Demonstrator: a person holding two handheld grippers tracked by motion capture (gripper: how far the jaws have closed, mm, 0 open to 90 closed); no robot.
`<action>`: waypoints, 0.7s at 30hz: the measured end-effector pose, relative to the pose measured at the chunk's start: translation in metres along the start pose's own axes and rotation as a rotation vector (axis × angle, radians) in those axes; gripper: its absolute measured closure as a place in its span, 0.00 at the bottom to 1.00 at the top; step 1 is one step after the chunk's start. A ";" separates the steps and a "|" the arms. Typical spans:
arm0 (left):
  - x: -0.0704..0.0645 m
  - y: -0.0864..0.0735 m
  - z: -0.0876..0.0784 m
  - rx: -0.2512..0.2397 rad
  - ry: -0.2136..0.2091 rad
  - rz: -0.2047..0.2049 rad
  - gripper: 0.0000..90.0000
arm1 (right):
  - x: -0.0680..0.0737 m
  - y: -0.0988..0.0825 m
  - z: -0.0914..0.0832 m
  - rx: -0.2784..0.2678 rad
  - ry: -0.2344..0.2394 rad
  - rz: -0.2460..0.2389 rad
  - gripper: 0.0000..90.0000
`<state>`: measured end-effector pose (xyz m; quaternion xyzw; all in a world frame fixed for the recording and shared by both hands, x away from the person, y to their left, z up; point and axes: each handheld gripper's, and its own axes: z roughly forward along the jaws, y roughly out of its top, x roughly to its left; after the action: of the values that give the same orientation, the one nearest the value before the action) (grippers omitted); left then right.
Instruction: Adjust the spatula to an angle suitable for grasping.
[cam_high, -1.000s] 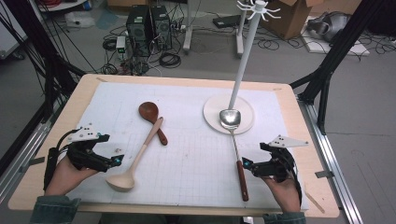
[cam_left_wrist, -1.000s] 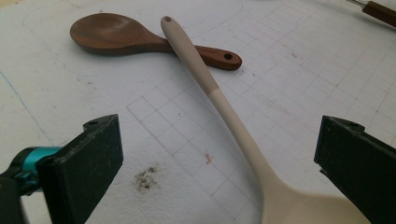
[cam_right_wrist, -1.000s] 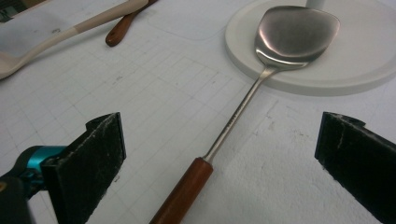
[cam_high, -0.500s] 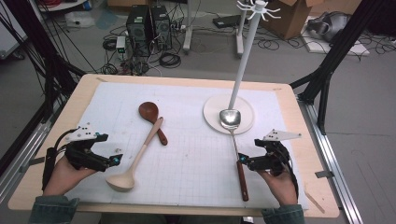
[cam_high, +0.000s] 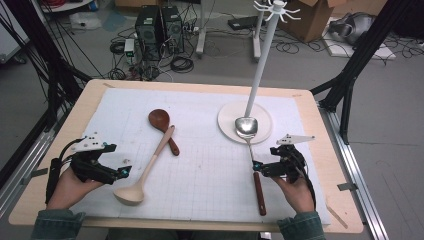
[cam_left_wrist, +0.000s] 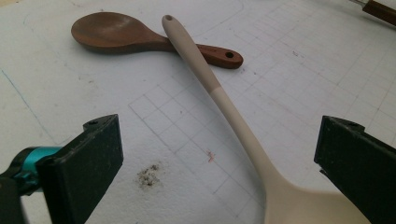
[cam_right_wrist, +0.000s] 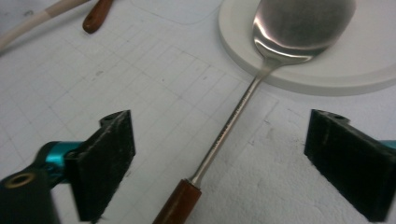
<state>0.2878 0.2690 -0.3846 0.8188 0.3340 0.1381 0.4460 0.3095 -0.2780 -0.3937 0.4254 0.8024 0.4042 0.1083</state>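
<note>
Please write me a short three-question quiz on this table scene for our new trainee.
1. True or false: the cream ladle's handle lies across the handle of the dark wooden spoon.
2. Multiple choice: the bowl of the metal ladle rests on A) the bare mat, B) the white round base of the hook stand, C) the wooden spoon.
3. Fill in: the right gripper, fingers apart, straddles the metal ladle near where its shaft meets its ____ handle.

Key:
1. True; the left gripper view shows the cream handle on top.
2. B.
3. Brown wooden. The left gripper is open too, beside the cream ladle's bowl.
</note>
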 end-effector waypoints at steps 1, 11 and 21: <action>0.000 0.000 0.000 -0.002 0.000 -0.002 0.02 | -0.001 0.000 0.000 0.003 0.013 -0.003 0.26; 0.000 0.000 0.000 -0.001 0.002 0.002 0.02 | -0.004 0.002 0.015 0.072 -0.001 0.017 0.35; 0.001 0.000 -0.001 -0.005 0.008 0.003 0.02 | -0.002 0.003 0.029 0.132 -0.005 0.046 0.50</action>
<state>0.2873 0.2704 -0.3841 0.8176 0.3341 0.1428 0.4466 0.3278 -0.2624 -0.4106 0.4508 0.8172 0.3517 0.0726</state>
